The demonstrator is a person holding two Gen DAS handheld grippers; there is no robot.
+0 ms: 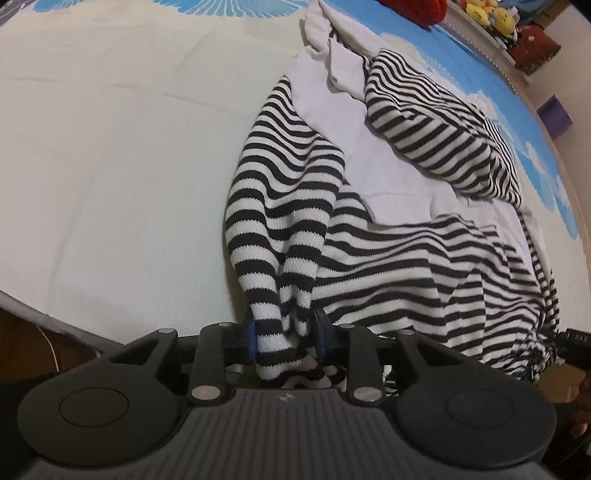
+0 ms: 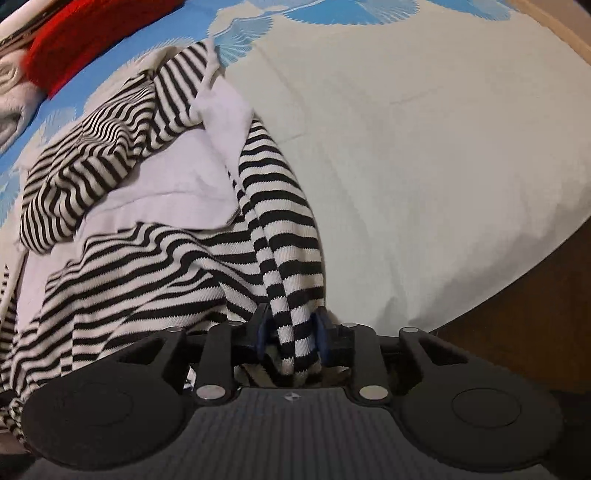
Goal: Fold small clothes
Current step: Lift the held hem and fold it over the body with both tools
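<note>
A black-and-white striped garment with pale lilac panels lies crumpled on the bed; it also shows in the right wrist view. My left gripper is shut on a bunched striped edge of it near the bed's front edge. My right gripper is shut on another bunched striped edge, which stretches up from the pads toward the garment. The cloth hangs down behind both grippers. The right gripper's tip shows at the right edge of the left wrist view.
The bed has a cream sheet with a blue floral border. A red cloth and a pale cloth lie at the far side. Plush toys and a purple box stand beyond the bed. Wooden floor shows below the edge.
</note>
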